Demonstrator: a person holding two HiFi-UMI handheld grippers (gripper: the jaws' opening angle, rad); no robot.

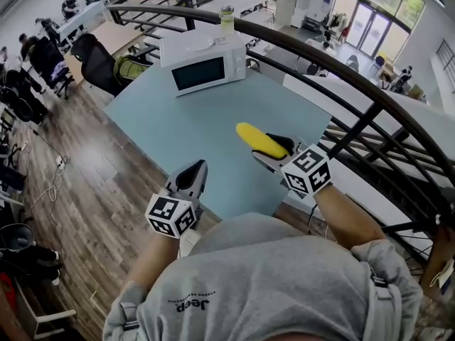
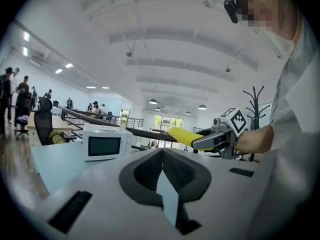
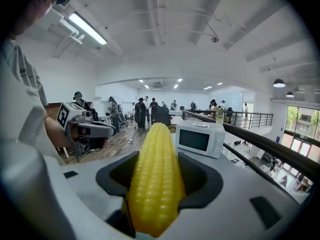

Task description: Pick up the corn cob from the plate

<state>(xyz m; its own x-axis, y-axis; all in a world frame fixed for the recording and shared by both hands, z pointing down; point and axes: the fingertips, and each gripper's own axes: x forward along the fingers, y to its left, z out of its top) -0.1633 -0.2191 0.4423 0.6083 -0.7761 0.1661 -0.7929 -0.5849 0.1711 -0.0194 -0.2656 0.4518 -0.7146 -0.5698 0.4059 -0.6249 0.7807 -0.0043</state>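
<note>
A yellow corn cob (image 1: 259,139) is clamped lengthwise in my right gripper (image 1: 272,150), held in the air over the near right part of the pale blue table (image 1: 178,119). In the right gripper view the cob (image 3: 156,179) fills the gap between the dark pads and sticks out past them. My left gripper (image 1: 193,172) hangs at the table's near edge, jaws together and empty. From the left gripper view the cob (image 2: 187,135) and the right gripper (image 2: 210,140) show off to the right. No plate is visible in any view.
A white microwave (image 1: 202,62) stands at the table's far side with a bottle (image 1: 227,20) on top. A dark curved railing (image 1: 341,69) runs behind and to the right of the table. Office chairs (image 1: 99,62) and people are far off to the left.
</note>
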